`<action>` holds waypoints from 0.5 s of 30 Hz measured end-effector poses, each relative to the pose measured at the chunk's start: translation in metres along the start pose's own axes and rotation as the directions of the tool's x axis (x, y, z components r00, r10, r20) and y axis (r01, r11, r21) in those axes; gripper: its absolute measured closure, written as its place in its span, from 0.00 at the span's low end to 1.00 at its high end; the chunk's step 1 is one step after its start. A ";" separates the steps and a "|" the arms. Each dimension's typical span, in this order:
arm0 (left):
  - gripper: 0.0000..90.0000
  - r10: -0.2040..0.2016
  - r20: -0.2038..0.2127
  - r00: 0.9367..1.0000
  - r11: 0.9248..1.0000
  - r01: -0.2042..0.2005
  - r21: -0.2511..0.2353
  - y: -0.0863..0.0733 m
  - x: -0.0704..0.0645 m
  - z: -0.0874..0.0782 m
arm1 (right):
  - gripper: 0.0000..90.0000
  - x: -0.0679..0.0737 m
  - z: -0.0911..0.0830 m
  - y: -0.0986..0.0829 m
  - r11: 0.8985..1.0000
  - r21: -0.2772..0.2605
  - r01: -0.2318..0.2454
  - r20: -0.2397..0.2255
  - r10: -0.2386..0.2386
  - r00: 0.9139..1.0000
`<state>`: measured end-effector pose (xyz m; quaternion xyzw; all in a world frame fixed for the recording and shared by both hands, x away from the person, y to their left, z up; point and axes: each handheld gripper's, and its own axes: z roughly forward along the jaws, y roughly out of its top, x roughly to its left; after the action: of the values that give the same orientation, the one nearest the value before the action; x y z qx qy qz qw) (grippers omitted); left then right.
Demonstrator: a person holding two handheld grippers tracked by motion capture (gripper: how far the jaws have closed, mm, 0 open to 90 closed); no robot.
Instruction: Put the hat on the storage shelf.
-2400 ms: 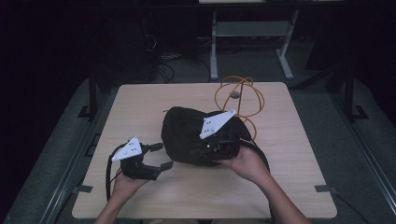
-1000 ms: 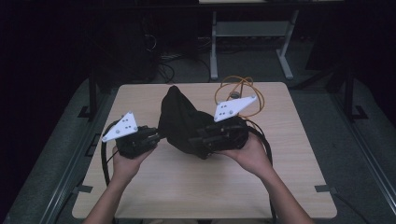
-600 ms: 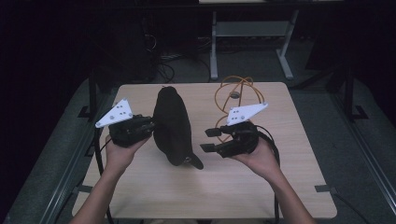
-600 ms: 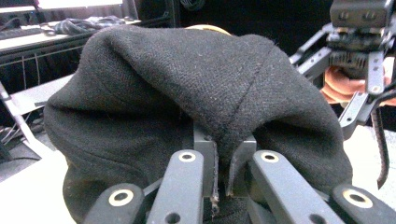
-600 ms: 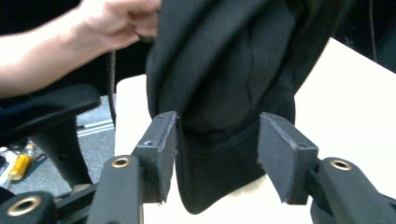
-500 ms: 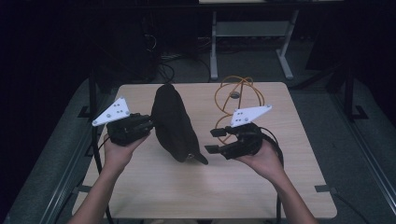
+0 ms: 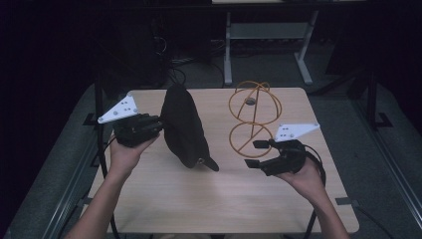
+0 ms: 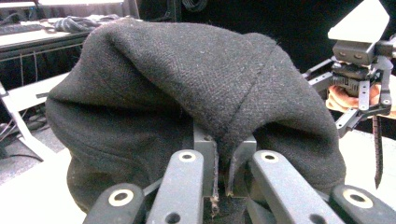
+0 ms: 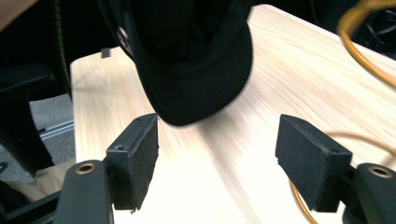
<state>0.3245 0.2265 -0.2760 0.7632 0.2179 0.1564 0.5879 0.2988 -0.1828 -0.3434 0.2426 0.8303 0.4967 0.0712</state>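
A black wool cap (image 7: 184, 127) stands on edge over the left half of the wooden table (image 7: 239, 199), its brim tip low near the table's middle. My left gripper (image 7: 159, 122) is shut on the cap's fabric from the left; in the left gripper view the cloth (image 8: 187, 79) is pinched between the jaws of the left gripper (image 8: 223, 154). My right gripper (image 7: 254, 153) is held to the right of the cap, apart from it and open. In the right gripper view the cap's brim (image 9: 196, 70) hangs just beyond the spread pads of the right gripper (image 9: 217, 154).
An orange wire stand (image 7: 254, 112) made of loops sits on the table's far right part, just behind my right gripper; its wire (image 9: 369, 37) also curves past the right jaw. Dark floor, cables and a metal frame (image 7: 263, 35) lie beyond the table.
My right gripper let go of the cap and drew back to the right, now open. My left gripper carried the cap left and stood it on edge.
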 end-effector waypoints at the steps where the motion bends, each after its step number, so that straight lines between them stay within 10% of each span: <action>1: 0.95 -0.007 0.005 1.000 1.000 0.007 -0.003 0.001 0.001 0.001 | 0.31 -0.002 -0.003 -0.005 1.000 0.002 -0.008 0.010 0.007 1.000; 15: 0.95 -0.012 0.030 0.999 1.000 0.012 0.028 0.024 0.015 0.014 | 0.30 -0.024 -0.036 -0.078 0.992 -0.002 -0.128 0.154 0.127 0.980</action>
<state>0.3480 0.2173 -0.2570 0.7723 0.2158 0.1385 0.5812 0.2808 -0.2525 -0.3952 0.3331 0.8069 0.4770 0.1019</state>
